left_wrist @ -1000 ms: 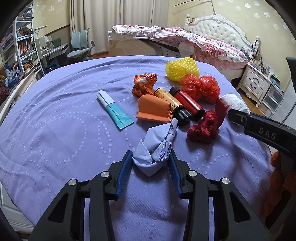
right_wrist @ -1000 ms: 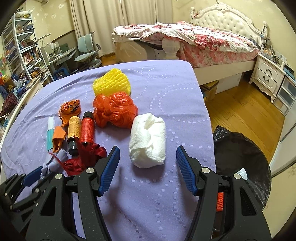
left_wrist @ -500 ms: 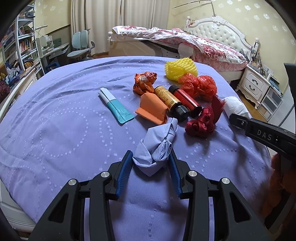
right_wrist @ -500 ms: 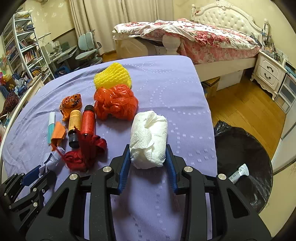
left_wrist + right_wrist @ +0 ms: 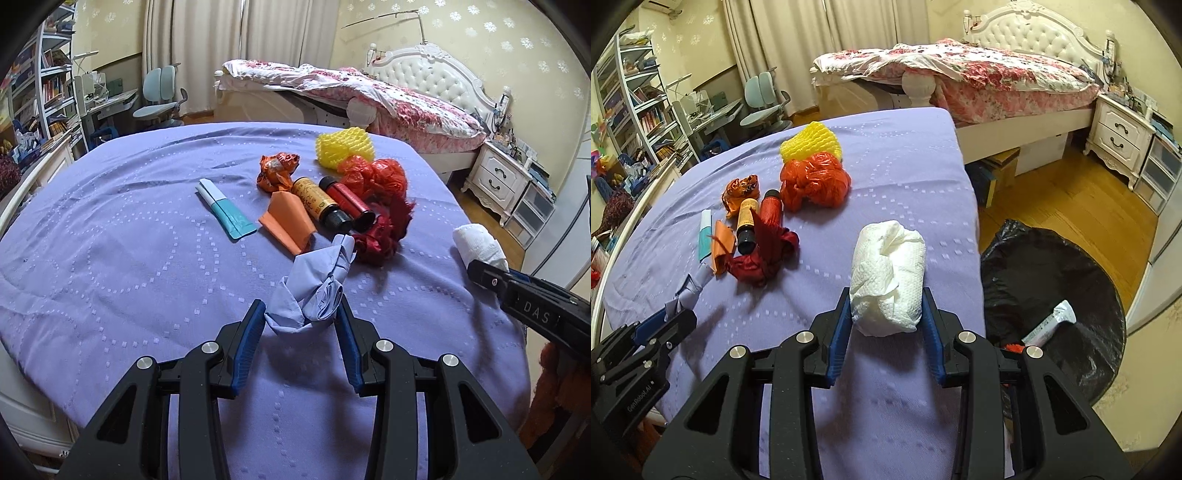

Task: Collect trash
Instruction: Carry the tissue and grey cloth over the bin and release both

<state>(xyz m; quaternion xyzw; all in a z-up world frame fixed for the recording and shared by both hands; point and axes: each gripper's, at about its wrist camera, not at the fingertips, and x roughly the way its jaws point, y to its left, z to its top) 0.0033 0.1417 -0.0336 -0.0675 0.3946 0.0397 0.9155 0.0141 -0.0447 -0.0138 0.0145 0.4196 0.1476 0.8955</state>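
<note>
My left gripper (image 5: 301, 314) is shut on a crumpled pale-blue wad (image 5: 314, 291) just above the purple tablecloth (image 5: 129, 258). My right gripper (image 5: 886, 306) is shut on a white paper-towel wad (image 5: 886, 273), its blue pads pressing both sides near the table's right edge. Loose trash lies beyond: a dark red wad (image 5: 380, 232), an orange paper (image 5: 288, 221), a teal tube (image 5: 225, 208), two bottles (image 5: 332, 201), an orange wrapper (image 5: 277, 171), an orange bag (image 5: 373, 175) and a yellow foam net (image 5: 343, 147).
A black-lined trash bin (image 5: 1052, 288) stands on the wooden floor right of the table, with a white tube (image 5: 1049, 325) inside. A bed (image 5: 979, 70) and a nightstand (image 5: 1123, 136) stand behind. Shelves (image 5: 631, 110) and a desk chair fill the left.
The right gripper's jaws closed on the white paper-towel wad and carried it right, toward the table edge. The left gripper kept its hold on the pale-blue wad.
</note>
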